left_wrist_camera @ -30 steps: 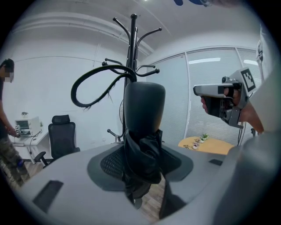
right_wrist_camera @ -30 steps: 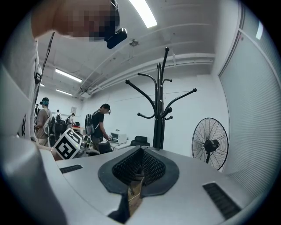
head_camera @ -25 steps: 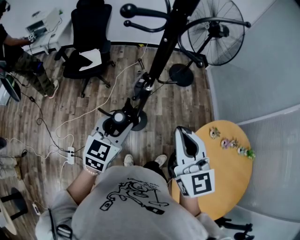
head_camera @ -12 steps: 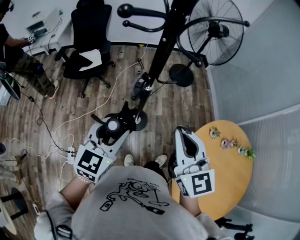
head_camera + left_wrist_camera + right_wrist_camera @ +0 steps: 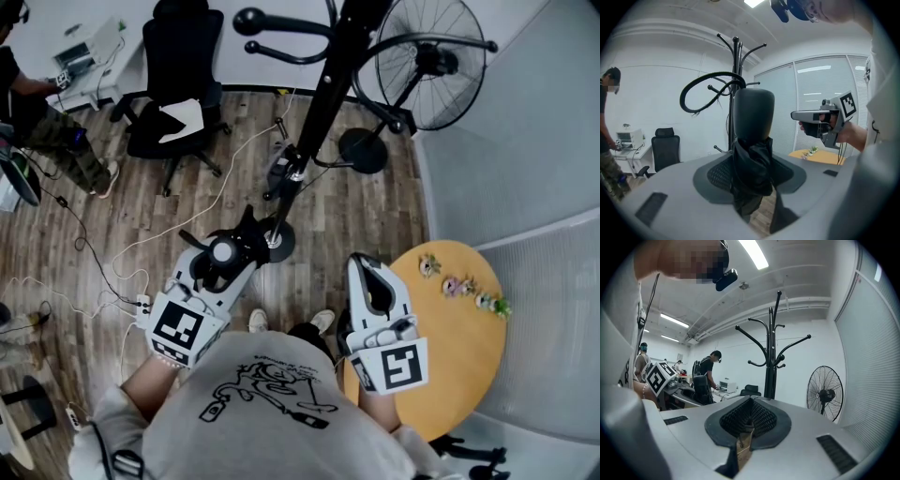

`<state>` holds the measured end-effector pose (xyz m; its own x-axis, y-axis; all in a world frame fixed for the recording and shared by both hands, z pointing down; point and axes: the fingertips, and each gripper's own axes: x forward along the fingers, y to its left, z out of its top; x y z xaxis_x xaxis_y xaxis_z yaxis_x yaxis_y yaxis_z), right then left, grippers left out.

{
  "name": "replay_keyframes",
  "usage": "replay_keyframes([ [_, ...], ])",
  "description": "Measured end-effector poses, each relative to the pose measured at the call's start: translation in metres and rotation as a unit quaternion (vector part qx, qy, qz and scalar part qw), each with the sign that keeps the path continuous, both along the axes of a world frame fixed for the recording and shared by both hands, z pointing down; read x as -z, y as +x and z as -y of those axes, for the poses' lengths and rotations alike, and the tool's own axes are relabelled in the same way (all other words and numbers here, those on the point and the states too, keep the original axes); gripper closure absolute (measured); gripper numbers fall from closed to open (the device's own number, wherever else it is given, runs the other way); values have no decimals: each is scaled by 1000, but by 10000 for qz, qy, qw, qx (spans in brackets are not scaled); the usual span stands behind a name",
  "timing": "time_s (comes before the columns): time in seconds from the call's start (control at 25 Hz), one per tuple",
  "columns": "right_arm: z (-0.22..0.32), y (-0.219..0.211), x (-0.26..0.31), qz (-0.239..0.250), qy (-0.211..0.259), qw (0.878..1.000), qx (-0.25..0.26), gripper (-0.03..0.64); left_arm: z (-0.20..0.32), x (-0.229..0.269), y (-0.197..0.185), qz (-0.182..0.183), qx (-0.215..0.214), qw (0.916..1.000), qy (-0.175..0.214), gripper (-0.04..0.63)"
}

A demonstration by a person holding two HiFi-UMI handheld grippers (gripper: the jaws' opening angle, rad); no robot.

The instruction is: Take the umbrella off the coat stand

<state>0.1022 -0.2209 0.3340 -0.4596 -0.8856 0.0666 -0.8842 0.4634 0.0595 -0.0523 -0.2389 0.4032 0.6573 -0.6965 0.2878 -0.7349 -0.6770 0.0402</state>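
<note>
Umbrella [image 5: 753, 117] shows gripped by left claw [image 5: 751, 180] only in its view; right claw [image 5: 746, 426] clenched empty.

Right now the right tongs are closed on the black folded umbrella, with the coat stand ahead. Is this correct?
No, it is the left tongs that are closed on the black folded umbrella, as the left gripper view shows. The right tongs hold nothing. The coat stand is indeed ahead.

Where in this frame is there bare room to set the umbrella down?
The round table is bare on its near half, between the right gripper and the small ornaments at its far edge. The floor planks between coat stand and fan base are free. Left, a power strip and a chair crowd the floor.
</note>
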Motion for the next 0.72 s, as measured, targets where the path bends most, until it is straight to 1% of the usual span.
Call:
replay_keyframes([
  [0.72, 0, -1, 2, -20, 30, 10000, 9, 601, 0, 6, 2, 0, -75, 10000, 10, 390],
])
